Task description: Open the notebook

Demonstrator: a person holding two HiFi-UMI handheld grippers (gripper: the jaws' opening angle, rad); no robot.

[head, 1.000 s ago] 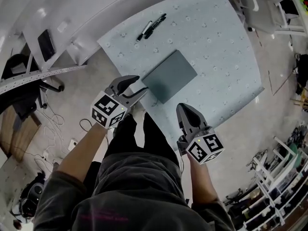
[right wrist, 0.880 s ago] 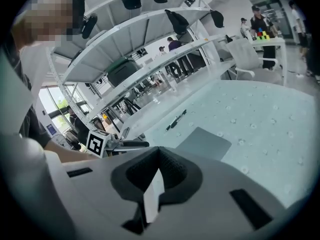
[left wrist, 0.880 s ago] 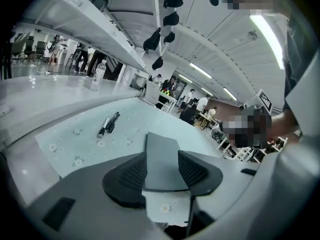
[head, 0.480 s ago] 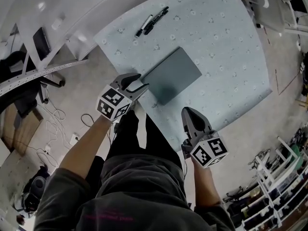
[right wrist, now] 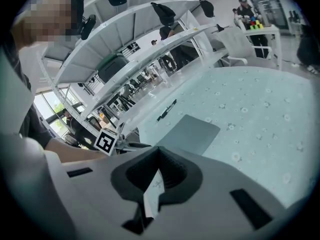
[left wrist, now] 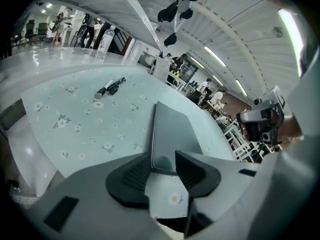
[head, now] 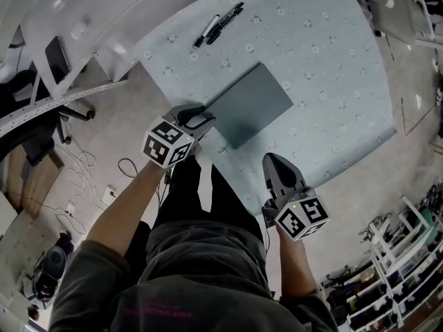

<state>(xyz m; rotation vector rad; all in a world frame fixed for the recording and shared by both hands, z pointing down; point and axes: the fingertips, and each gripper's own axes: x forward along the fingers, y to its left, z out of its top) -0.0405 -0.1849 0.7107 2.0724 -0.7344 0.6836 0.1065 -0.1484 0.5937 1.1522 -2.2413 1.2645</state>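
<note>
Head view: flowery surface (head: 325, 61), closed grey notebook (head: 252, 106) on it. Left gripper (head: 201, 120) has just been closing, jaws apart with the notebook's near corner between them. Right gripper (head: 275, 163) is pinched together, empty, notebook ahead-left of it. Pens (head: 218, 25) well beyond both.

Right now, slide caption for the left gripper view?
Left gripper, jaws just closing in but apart, straddles the near corner of the closed notebook on the floral tablecloth; pens beyond.

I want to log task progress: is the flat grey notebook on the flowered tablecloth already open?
No, the flat grey notebook lies shut on the pale flowered tablecloth, its cover down and no pages showing.
</note>
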